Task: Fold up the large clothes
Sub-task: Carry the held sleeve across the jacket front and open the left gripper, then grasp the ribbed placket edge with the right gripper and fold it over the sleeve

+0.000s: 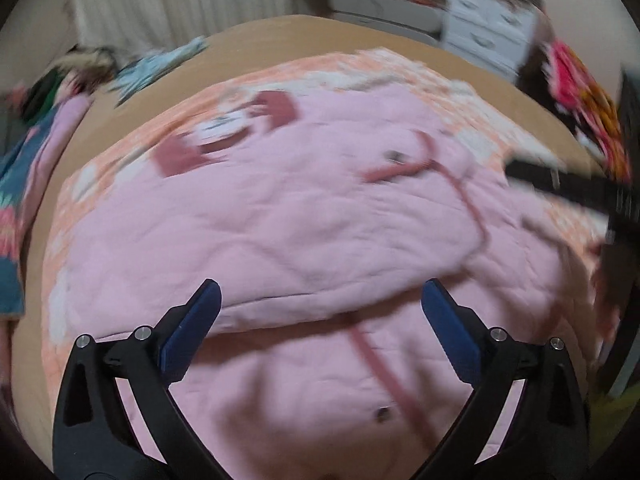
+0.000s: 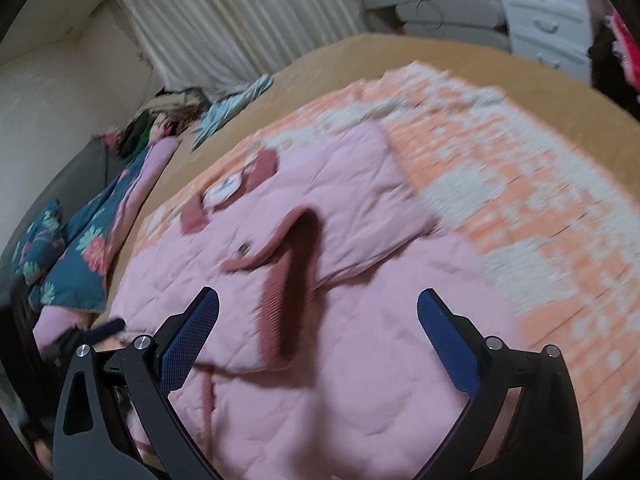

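**A:** What is nearest the cameras?

**B:** Two black two-finger grippers with blue pads. The left gripper (image 1: 320,304) has its fingers spread wide, with nothing between them. The right gripper (image 2: 318,312) is also spread wide and holds nothing. Both hover just above the cloth, pointing down at it.

**A:** And the garment?

**B:** A large pale pink quilted jacket (image 1: 304,216) with dark rose trim lies under both grippers, spread over a peach and white patterned blanket (image 2: 520,208). One part is folded across the body, its edge running just ahead of the left gripper's fingertips. In the right wrist view the rose ribbed collar (image 2: 292,276) gapes open between the fingers. A small dark snap (image 1: 382,413) shows on the near panel.

**A:** What lies beyond?

**B:** The blanket sits on a tan bed cover (image 2: 460,56). Along the left side lies a teal floral quilt with pink lining (image 2: 92,248), then a heap of mixed clothes (image 2: 168,116) and a light blue crumpled cloth (image 2: 236,104). Farthest back are pale pleated curtains (image 2: 240,20) and a white chest of drawers (image 2: 548,16). Both views are motion-blurred.
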The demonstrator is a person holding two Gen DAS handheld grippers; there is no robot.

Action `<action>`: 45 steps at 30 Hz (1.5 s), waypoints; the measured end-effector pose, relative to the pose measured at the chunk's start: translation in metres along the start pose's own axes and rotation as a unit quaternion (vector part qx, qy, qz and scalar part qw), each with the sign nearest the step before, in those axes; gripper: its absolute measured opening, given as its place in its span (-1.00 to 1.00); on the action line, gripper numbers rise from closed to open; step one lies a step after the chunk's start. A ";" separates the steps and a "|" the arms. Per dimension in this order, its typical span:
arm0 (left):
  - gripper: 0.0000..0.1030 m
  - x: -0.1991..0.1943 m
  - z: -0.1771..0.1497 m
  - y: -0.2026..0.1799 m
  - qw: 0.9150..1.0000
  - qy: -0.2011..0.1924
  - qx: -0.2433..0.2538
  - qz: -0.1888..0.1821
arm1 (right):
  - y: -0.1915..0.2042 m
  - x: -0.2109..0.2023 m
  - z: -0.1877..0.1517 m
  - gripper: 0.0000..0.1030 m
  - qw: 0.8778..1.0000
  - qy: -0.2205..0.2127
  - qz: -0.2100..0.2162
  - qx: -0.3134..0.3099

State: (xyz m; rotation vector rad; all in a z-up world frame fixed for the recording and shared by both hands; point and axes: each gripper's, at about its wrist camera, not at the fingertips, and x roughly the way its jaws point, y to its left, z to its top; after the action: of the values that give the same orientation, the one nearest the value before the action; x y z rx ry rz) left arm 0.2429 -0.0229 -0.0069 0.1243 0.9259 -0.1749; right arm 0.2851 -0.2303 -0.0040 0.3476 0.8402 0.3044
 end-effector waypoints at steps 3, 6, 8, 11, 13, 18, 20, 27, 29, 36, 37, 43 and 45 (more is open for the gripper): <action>0.82 -0.006 0.002 0.036 0.999 0.001 -0.052 0.007 | 0.013 0.019 -0.008 0.92 1.000 0.023 0.005 -0.006; 0.82 -0.009 0.002 0.070 0.995 0.000 -0.098 0.024 | 0.021 0.035 -0.016 0.92 0.999 0.042 0.011 -0.003; 0.82 -0.012 0.001 0.090 0.992 -0.006 -0.125 0.032 | 0.022 0.047 -0.022 0.92 0.998 0.059 0.018 0.012; 0.82 -0.016 -0.004 0.118 0.985 -0.016 -0.169 0.040 | 0.017 0.060 -0.027 0.91 0.996 0.071 0.025 0.041; 0.82 -0.018 -0.007 0.135 0.980 -0.022 -0.191 0.050 | 0.017 0.064 -0.028 0.77 0.996 0.067 0.025 0.047; 0.82 -0.021 -0.014 0.166 0.969 -0.033 -0.237 0.057 | 0.028 0.059 -0.023 -0.52 0.996 0.054 0.064 0.015; 0.82 -0.021 -0.014 0.174 0.967 -0.036 -0.245 0.054 | 0.046 0.045 -0.013 -0.64 0.998 0.027 0.052 -0.035; 0.82 -0.023 -0.006 0.191 0.964 -0.044 -0.256 0.050 | 0.115 -0.007 0.060 -0.66 0.972 -0.091 0.041 -0.213; 0.82 -0.021 -0.004 0.193 0.962 -0.046 -0.263 0.053 | 0.117 -0.002 0.078 -0.66 0.967 -0.102 0.037 -0.230; 0.82 -0.007 0.003 0.190 0.963 -0.038 -0.262 0.048 | 0.082 0.039 0.080 -0.66 0.979 -0.053 0.011 -0.196; 0.82 -0.005 0.004 0.188 0.964 -0.037 -0.258 0.049 | 0.077 0.045 0.077 -0.66 0.982 -0.046 0.008 -0.185; 0.82 0.001 0.008 0.177 0.969 -0.035 -0.238 0.052 | 0.062 0.067 0.057 -0.62 0.988 -0.017 -0.008 -0.154; 0.82 0.004 0.010 0.174 0.970 -0.033 -0.234 0.052 | 0.060 0.070 0.050 -0.57 0.989 -0.009 -0.016 -0.149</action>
State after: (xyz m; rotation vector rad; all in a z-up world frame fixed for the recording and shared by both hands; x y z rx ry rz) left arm 0.2885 0.1454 0.0007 -0.2681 0.8703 0.1375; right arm 0.3602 -0.1571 0.0054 0.0573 0.7689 0.3918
